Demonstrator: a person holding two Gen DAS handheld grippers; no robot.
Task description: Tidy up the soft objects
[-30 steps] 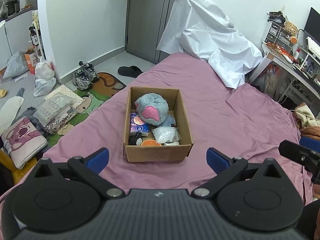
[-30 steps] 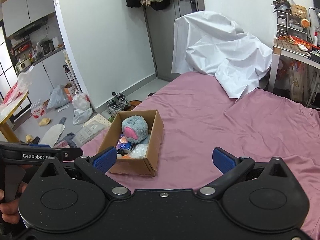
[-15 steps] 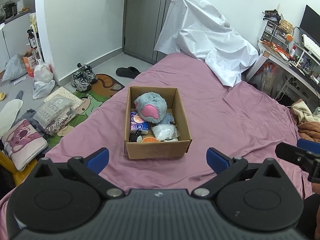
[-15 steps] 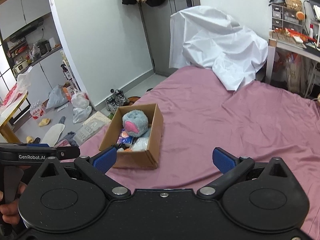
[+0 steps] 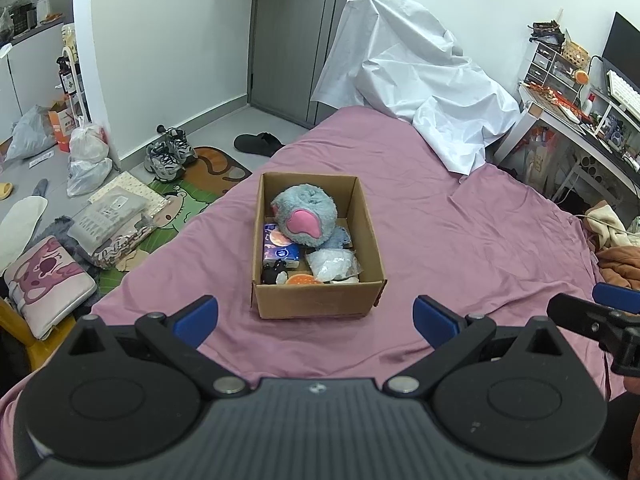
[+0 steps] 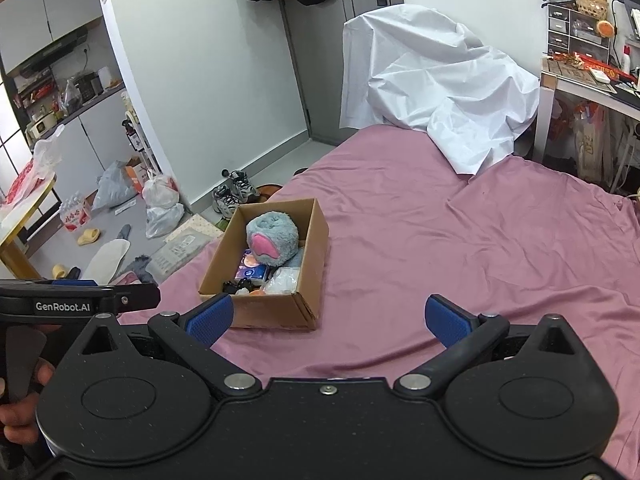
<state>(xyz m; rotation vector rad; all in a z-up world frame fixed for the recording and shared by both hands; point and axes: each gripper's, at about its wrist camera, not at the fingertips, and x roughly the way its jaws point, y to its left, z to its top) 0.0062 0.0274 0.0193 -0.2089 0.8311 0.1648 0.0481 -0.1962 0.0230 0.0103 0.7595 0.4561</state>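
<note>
Your left gripper has its 2 blue-padded fingers spread wide apart, holding nothing and touching nothing; it hovers over the near part of the pink bedsheet. Your right gripper is the same: 2 fingers set wide, empty, clear of the sheet below. In the right wrist view, your left gripper shows at the left edge, with a hand wrapped on its handle.

There is 1 cardboard box, open at the top, sitting on the bedsheet ahead of both grippers and apart from them. From the left wrist view it lies straight ahead between the fingers; from the right wrist view it lies ahead to the left, its near corner just beyond the left finger.

Inside the box you can count 1 blue-grey plush toy with a pink patch, at the far end and standing above the rim; 1 purple-blue tissue pack at the left side; 1 clear plastic bag of white material at the right; 1 orange round item at the near wall; and 1 small black-and-white item in the near left corner, too small to name.

Beyond the box, 1 white sheet drapes over something at the far end of the bed. On the floor to the left stands 1 pair of sneakers.
</note>
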